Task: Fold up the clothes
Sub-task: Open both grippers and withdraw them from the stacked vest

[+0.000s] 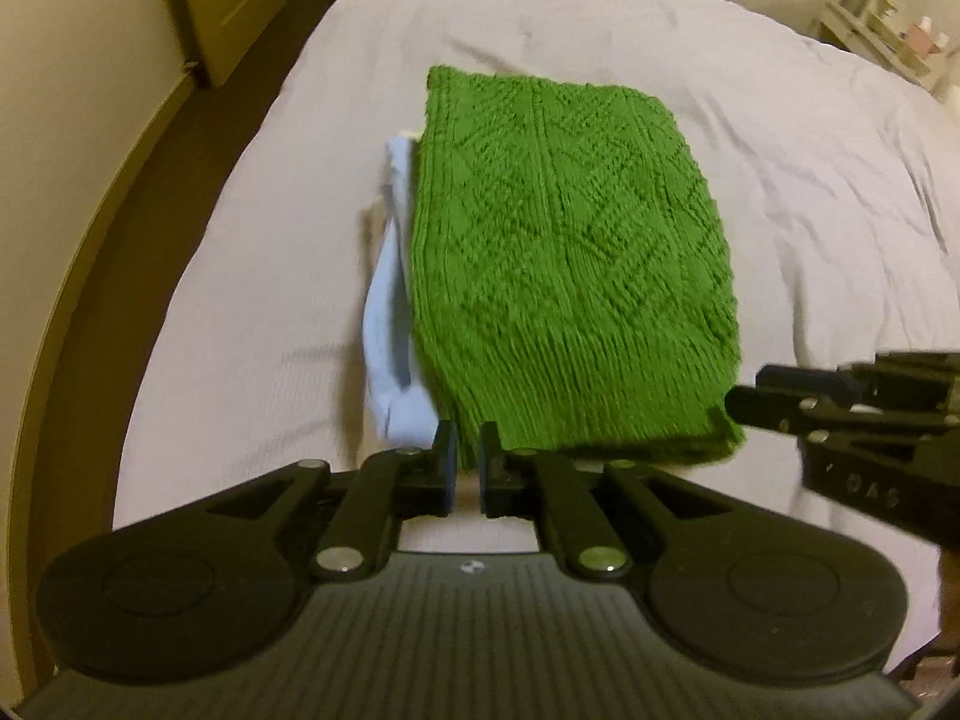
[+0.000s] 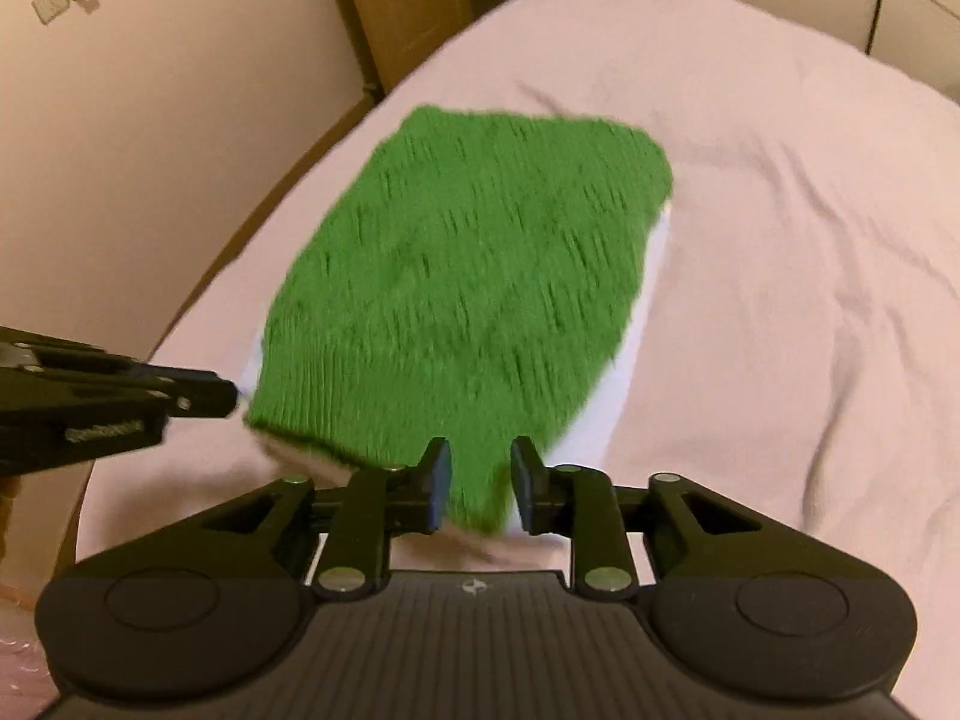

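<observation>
Green knit sweater (image 1: 570, 264), folded to a rough rectangle, lies flat on the pale bed cover (image 1: 240, 300), straight ahead of both grippers. It sits on top of other folded cloth: a light blue garment (image 1: 390, 324) pokes out along the sweater's left side in the left wrist view; a white layer (image 2: 624, 360) shows along its right side and near edge in the right wrist view.

Left gripper (image 1: 467, 468): jaws stand a narrow gap apart at the sweater's near left corner. The edge of the sweater and the blue cloth sit just beyond the fingertips. Whether any cloth is pinched, cannot tell.

Right gripper (image 2: 480, 480): jaws apart, wider than the left. The sweater's near edge lies in the gap between the fingers, not squeezed.

Each gripper shows in the other's view, low at the side, level with the sweater's near edge.

Motion blur in both views. Cream wall (image 2: 150, 150) beyond the bed on the left.
</observation>
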